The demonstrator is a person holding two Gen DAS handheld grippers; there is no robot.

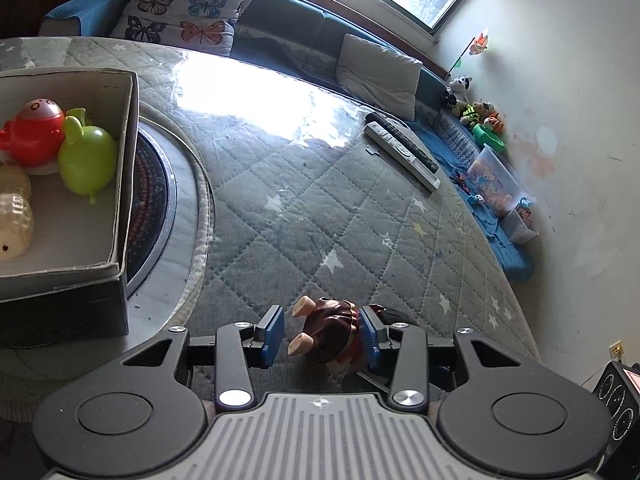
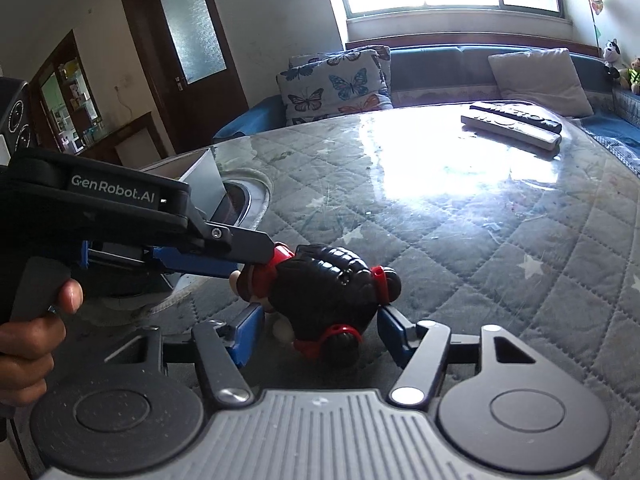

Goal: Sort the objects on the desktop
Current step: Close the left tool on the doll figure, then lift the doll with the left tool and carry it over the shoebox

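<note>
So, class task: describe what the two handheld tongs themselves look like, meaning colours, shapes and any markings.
Both tongs have black angular link arms with silver pivot screws, blue finger pads, two round black discs and a ribbed grey plate. The left tongs, seen from the side, carry white "GenRobot.AI" lettering on a black body. No sleeve shows.

Box [image 1: 120, 184] blocks left (remotes [image 1: 404, 148] far); middle open.

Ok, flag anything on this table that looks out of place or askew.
The doll lies tipped on its side on the table rather than standing, with both the left gripper and the right gripper around it at once. Two remotes lie loose at the far edge. The toys in the box look fine.
</note>
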